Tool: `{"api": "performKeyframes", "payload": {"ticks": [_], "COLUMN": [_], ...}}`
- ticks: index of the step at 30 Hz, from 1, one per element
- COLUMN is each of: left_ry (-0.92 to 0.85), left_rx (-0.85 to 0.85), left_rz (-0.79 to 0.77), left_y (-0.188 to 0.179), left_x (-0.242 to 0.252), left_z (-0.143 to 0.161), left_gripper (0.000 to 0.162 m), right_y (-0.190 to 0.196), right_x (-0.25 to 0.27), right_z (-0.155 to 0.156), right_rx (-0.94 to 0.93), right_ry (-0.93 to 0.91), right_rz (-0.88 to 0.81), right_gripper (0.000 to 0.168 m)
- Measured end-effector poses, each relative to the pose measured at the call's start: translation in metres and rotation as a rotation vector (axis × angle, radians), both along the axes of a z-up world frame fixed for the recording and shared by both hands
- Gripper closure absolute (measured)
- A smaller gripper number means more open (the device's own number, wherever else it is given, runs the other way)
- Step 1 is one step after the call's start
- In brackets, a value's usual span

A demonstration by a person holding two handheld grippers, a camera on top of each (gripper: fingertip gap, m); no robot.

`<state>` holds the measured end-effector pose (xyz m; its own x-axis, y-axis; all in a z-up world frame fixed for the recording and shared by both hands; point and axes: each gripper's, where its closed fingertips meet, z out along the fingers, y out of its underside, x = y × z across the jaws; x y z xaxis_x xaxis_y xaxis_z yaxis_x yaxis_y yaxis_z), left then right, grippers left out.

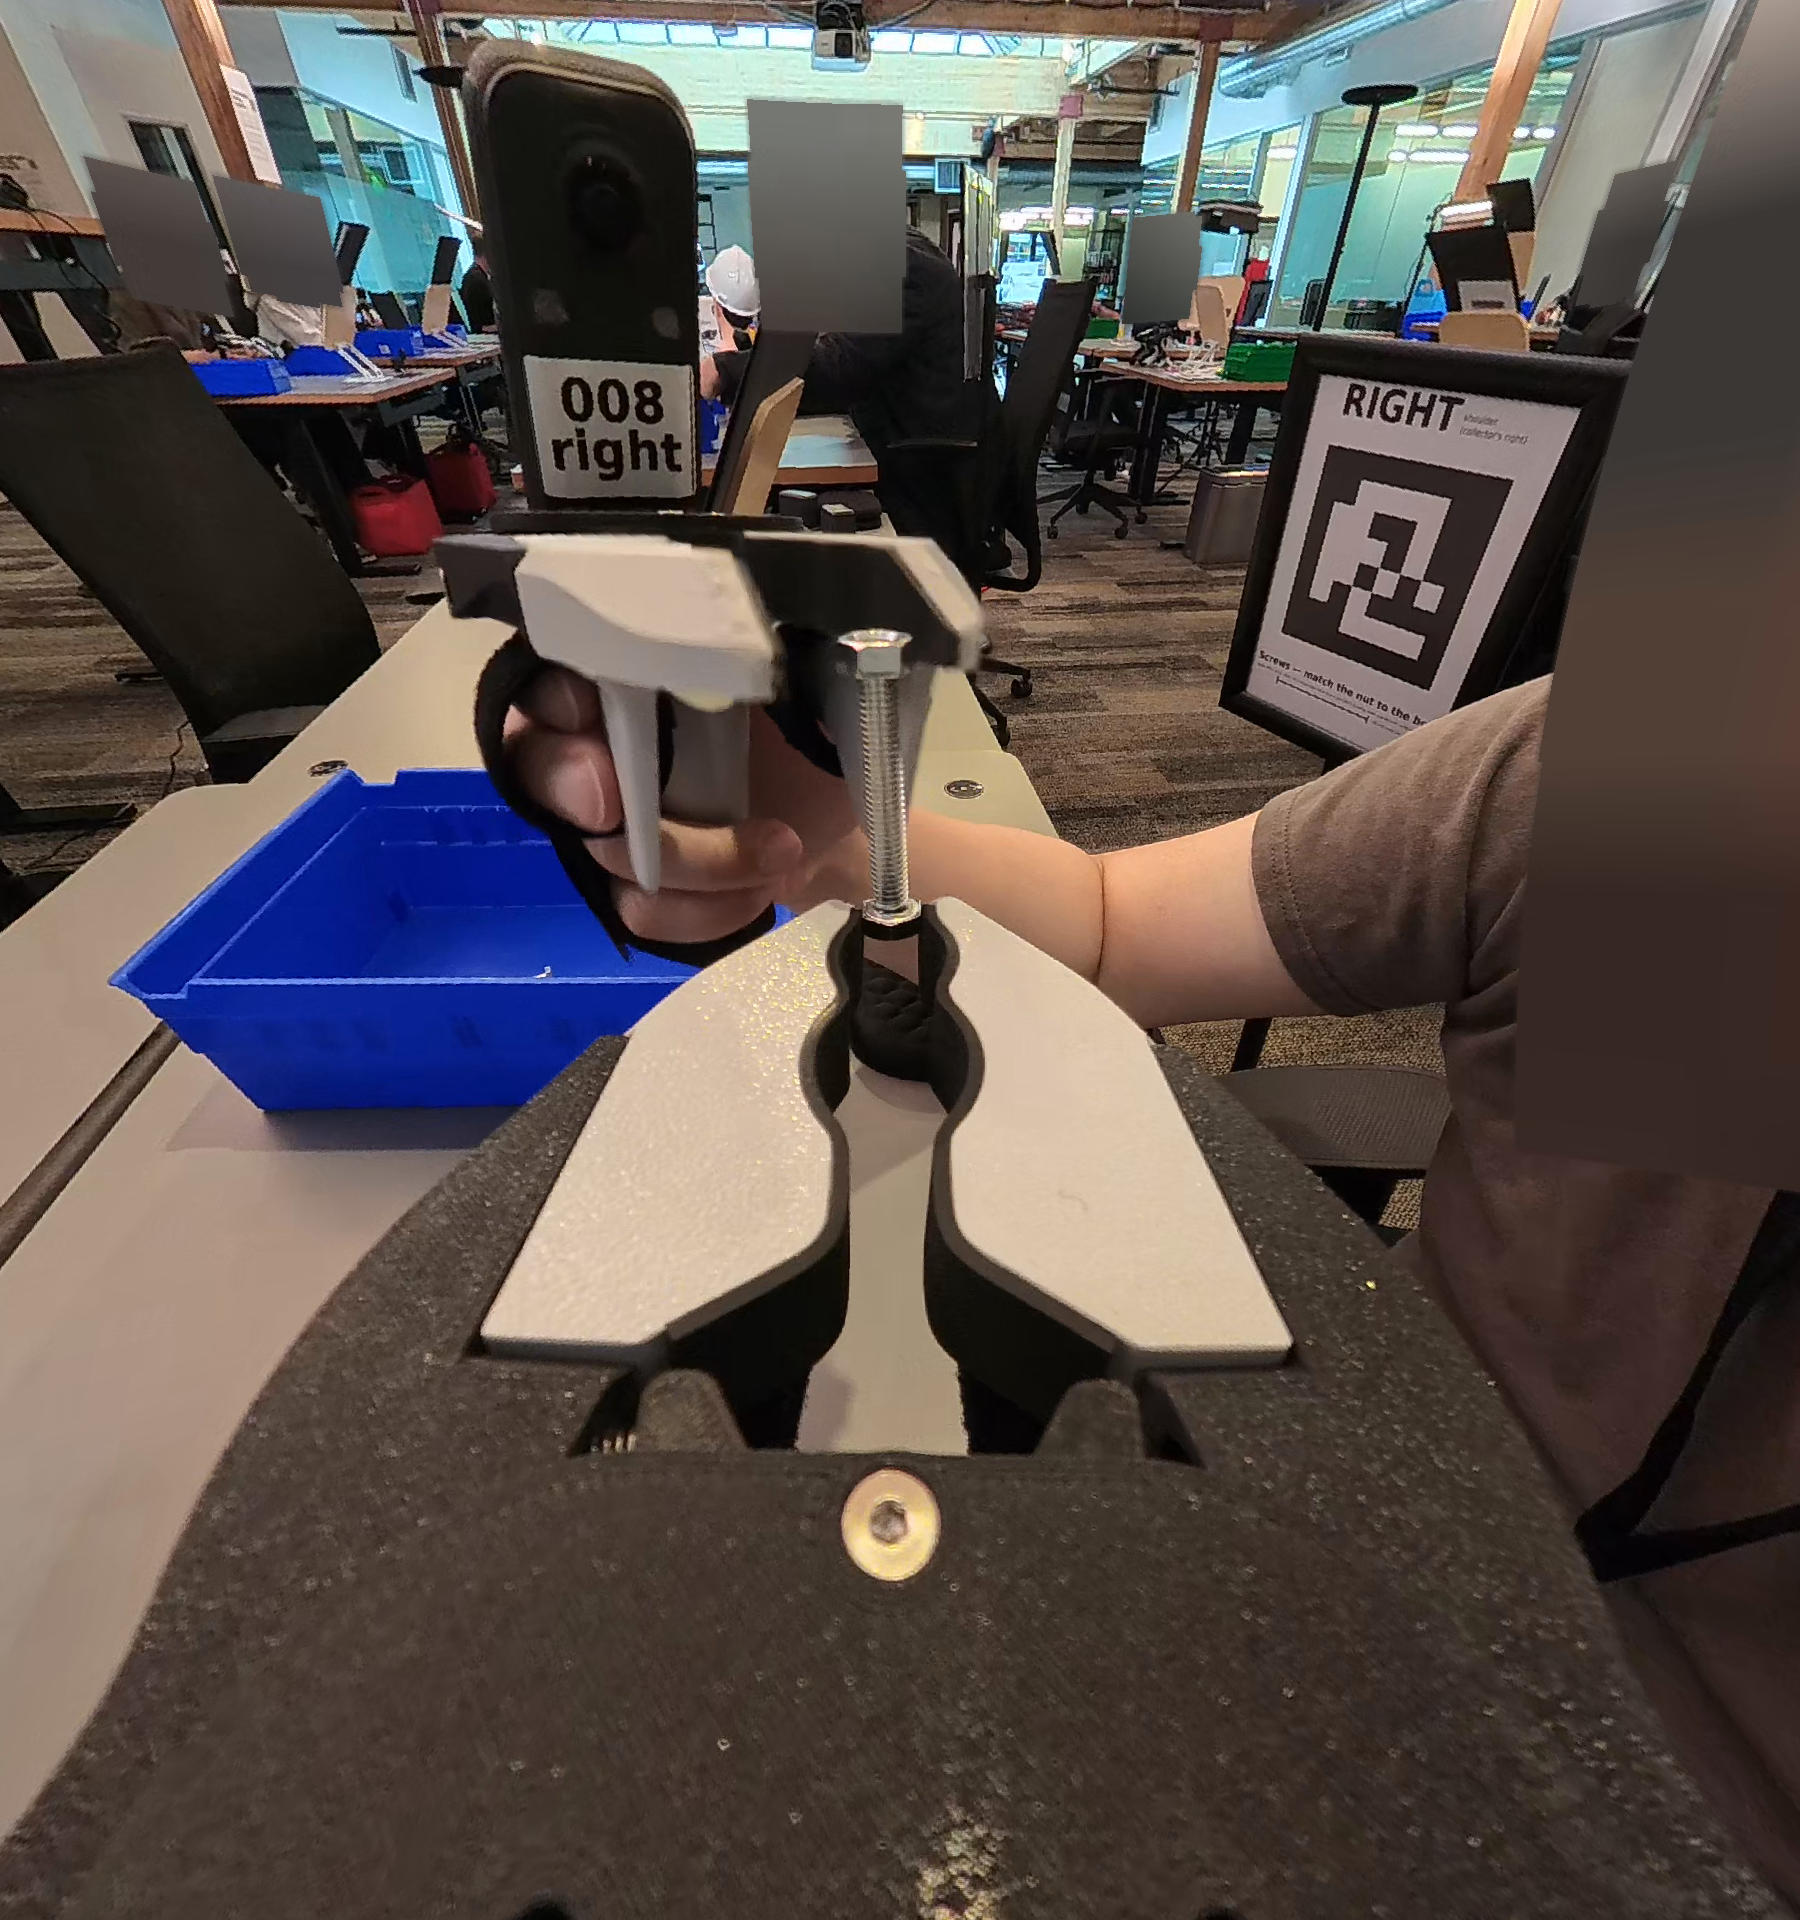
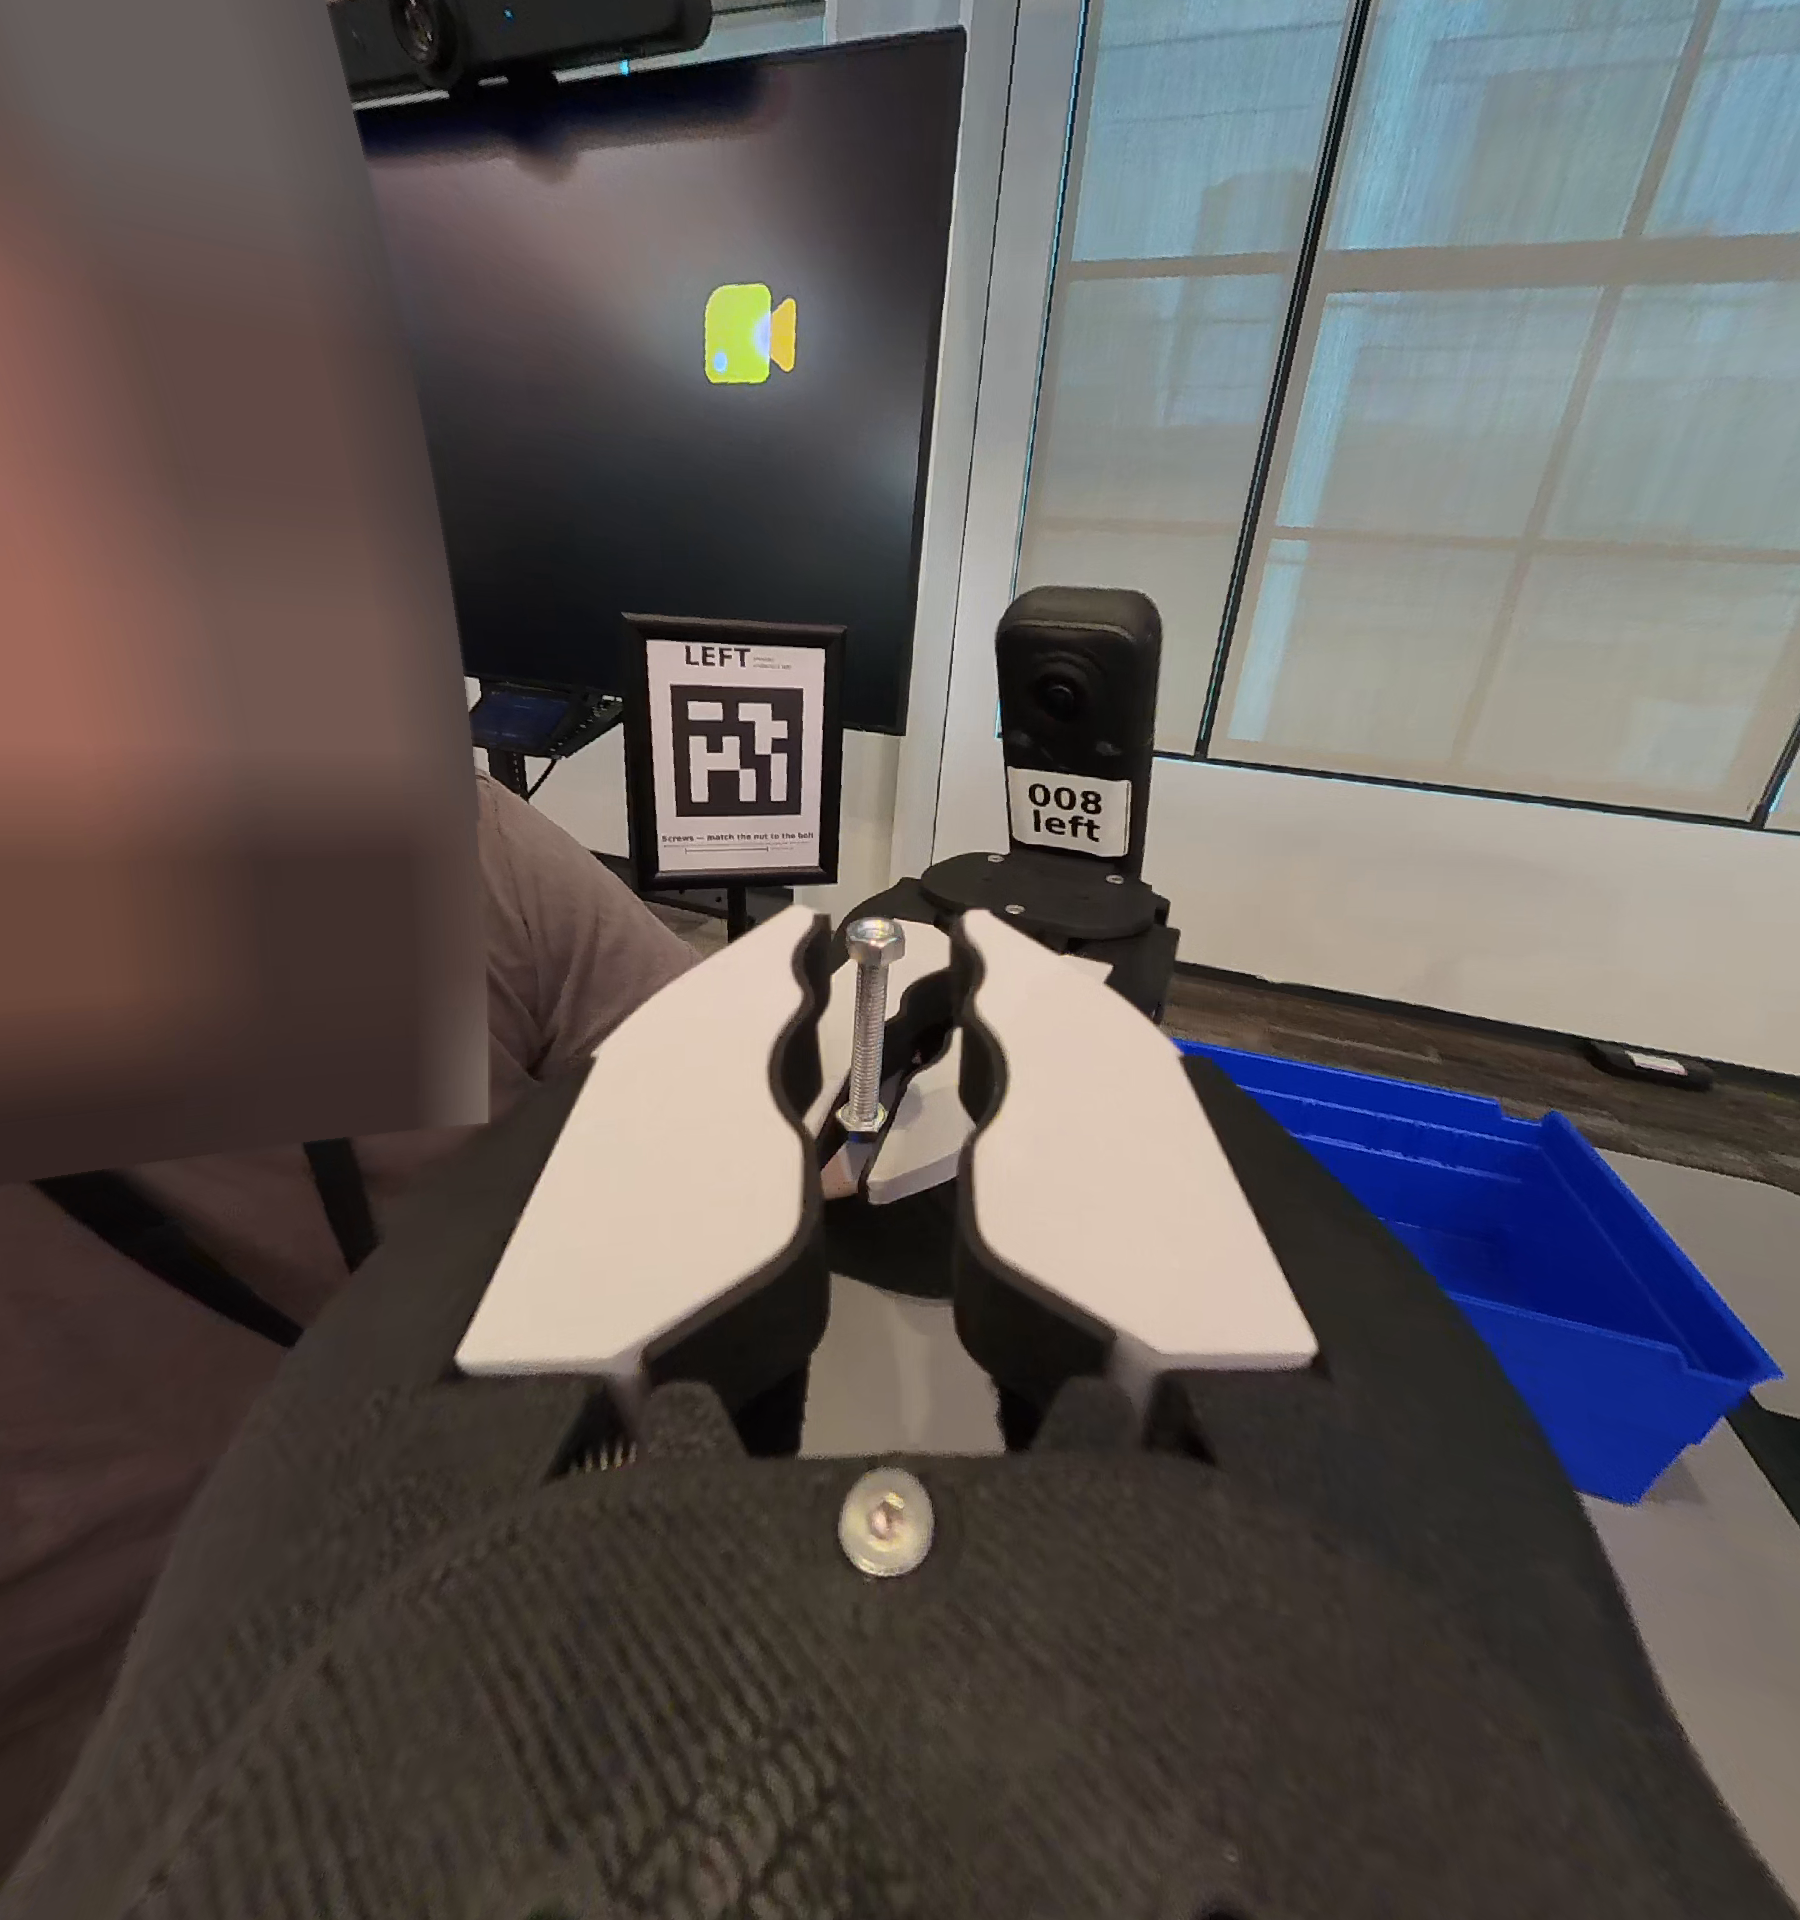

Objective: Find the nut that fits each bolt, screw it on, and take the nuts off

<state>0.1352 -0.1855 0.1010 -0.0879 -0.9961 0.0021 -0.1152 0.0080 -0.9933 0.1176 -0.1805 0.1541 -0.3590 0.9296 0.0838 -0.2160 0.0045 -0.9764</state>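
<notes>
Bolt [image 1: 880,774] held upright in the air above the blue bin [image 1: 283,966], head pinched by right gripper [image 1: 872,652], nut [image 1: 888,913] at its lower end nipped between left gripper [image 1: 891,920] tips, both nearly closed. Steel is light, stiff, slick, so grip the hex flats. Open air all around; bin rim below, table [image 1: 34,1039] edge near

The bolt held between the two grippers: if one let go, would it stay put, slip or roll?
The bolt looks like stiff bright metal, so it should not bend. Its threaded shank and the nut at the left gripper probably resist slipping. Set down on the table, the round shank would likely roll.
</notes>
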Motion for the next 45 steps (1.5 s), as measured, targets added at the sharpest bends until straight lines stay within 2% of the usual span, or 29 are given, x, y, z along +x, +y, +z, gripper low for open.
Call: {"api": "performKeyframes", "payload": {"ticks": [13, 20, 26, 30, 34, 45], "left_ry": [0.008, 0.013, 0.011, 0.024, 0.018, 0.022], "left_rx": [0.000, -0.014, -0.064, -0.169, -0.180, -0.160], "left_rz": [-0.006, -0.031, -0.155, -0.313, -0.359, -0.349], "left_y": [-0.001, -0.005, -0.023, -0.044, -0.051, -0.051], "left_x": [0.001, 0.002, 0.003, 0.003, 0.006, 0.007], "left_z": [-0.002, -0.003, -0.004, -0.006, -0.007, -0.009], "left_gripper": [0.152, 0.152, 0.152, 0.152, 0.152, 0.152], "right_y": [-0.005, -0.007, -0.022, -0.038, -0.045, -0.045], "right_x": [0.001, 0.002, 0.007, 0.010, 0.013, 0.012], "right_z": [-0.003, -0.003, -0.004, -0.007, -0.008, -0.010], "right_rx": [0.004, 0.000, -0.038, -0.063, -0.111, -0.066], "right_ry": [-0.015, -0.011, 0.025, 0.038, 0.061, 0.046], "right_rz": [0.046, 0.073, 0.245, 0.401, 0.515, 0.471], "right_gripper": [0.157, 0.157, 0.157, 0.157, 0.157, 0.157]}}
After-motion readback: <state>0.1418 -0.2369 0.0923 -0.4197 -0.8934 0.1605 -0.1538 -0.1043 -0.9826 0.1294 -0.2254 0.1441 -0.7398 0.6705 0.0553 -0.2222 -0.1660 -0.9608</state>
